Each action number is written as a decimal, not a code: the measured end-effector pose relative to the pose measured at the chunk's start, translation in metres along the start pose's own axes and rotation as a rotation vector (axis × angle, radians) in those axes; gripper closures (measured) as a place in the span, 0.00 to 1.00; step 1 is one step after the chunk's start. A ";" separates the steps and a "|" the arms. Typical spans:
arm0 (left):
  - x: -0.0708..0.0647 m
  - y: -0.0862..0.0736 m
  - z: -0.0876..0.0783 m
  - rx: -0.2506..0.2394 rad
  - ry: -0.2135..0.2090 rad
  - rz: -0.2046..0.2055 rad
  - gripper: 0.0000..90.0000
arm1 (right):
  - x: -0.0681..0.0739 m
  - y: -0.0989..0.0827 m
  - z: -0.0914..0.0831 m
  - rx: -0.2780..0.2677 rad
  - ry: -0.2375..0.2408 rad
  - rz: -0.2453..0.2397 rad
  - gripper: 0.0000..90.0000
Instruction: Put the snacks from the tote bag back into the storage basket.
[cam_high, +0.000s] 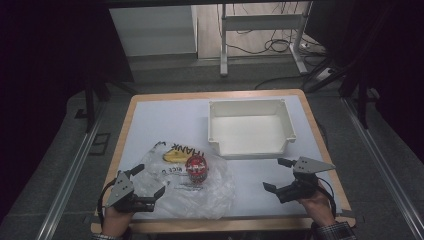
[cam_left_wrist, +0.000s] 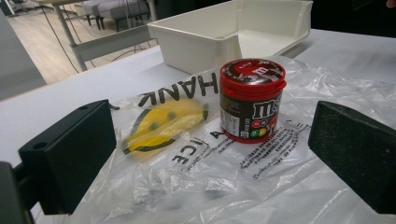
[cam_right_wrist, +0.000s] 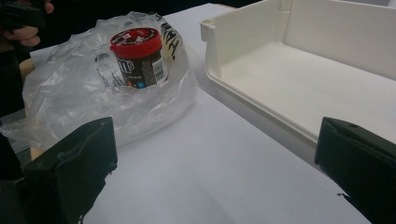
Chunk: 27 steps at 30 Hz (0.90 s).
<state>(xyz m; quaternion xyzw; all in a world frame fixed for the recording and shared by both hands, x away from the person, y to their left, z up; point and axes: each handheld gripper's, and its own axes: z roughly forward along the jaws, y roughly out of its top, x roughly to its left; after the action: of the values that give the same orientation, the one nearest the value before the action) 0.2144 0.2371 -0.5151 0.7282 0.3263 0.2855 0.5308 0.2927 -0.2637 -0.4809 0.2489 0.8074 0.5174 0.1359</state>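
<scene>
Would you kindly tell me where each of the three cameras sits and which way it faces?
High view: above the person's edge of the table, looking forward and down; both hands, left gripper and right gripper show.
Left gripper view: on the left gripper, between open jaws toward the candy jar on the plastic bag.
Right gripper view: on the right gripper, toward the white bin.
All three share jar, bag and bin.

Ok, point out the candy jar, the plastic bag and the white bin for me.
candy jar (cam_left_wrist: 252, 74), left gripper view, on its red lid.
plastic bag (cam_high: 210, 192), high view, on its clear crumpled lower right part.
white bin (cam_high: 250, 134), high view, on its bare floor.
</scene>
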 end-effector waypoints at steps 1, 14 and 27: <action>0.000 0.000 0.000 -0.003 -0.001 -0.001 0.01 | 0.000 0.000 0.000 0.001 -0.005 -0.004 0.00; -0.001 0.001 0.000 -0.005 0.003 0.011 0.01 | 0.002 0.004 0.003 -0.021 0.009 -0.017 0.00; -0.002 0.000 0.000 -0.006 0.006 0.014 0.01 | 0.004 0.009 0.007 -0.019 -0.001 -0.059 0.00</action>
<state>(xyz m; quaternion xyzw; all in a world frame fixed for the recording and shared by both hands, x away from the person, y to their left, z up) 0.2136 0.2358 -0.5147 0.7279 0.3220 0.2924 0.5301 0.2946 -0.2528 -0.4757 0.2239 0.8093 0.5208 0.1540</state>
